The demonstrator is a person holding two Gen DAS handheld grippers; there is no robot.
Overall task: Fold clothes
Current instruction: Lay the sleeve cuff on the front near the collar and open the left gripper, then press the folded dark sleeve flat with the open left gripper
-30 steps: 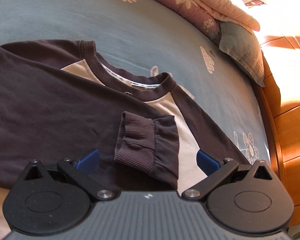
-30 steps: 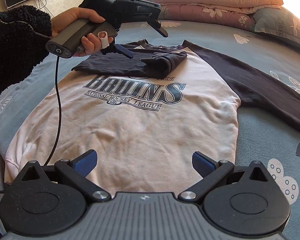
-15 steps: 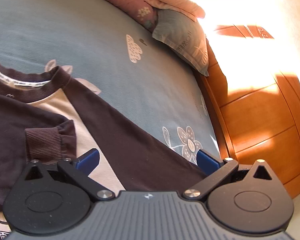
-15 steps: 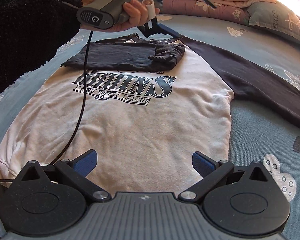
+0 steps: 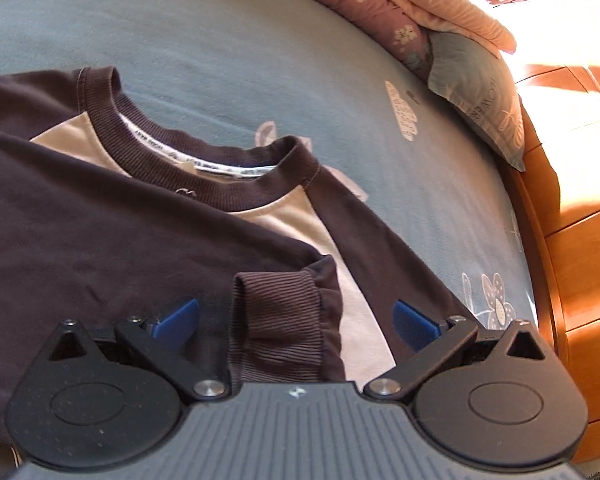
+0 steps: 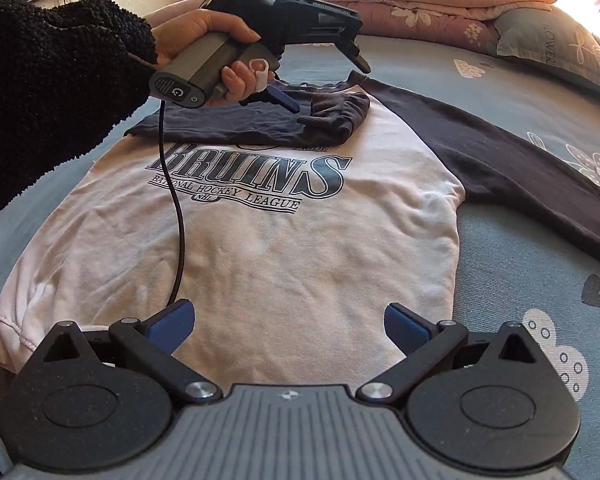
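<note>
A white sweatshirt [image 6: 260, 248] with dark sleeves and a BRUINS print lies flat on the bed. Its left sleeve [image 6: 236, 124] is folded across the chest, and the ribbed cuff [image 5: 278, 320] lies between my left gripper's open fingers. My left gripper [image 5: 296, 318] is open just above the cuff; it also shows in the right wrist view [image 6: 324, 80], held by a hand. The other dark sleeve [image 6: 500, 172] stretches out to the right. My right gripper [image 6: 286, 326] is open and empty over the sweatshirt's lower hem.
The blue flowered bedsheet [image 5: 228, 60] spreads around the sweatshirt. Folded quilts [image 6: 412, 4] and a pillow [image 6: 556, 48] lie at the head of the bed. A wooden bed frame [image 5: 572, 272] runs along the right side. A cable [image 6: 176, 208] hangs from the left gripper.
My left gripper swung right toward the bed frame, then came back over the folded sleeve's cuff, lower and closer. The right gripper stayed nearly still.
</note>
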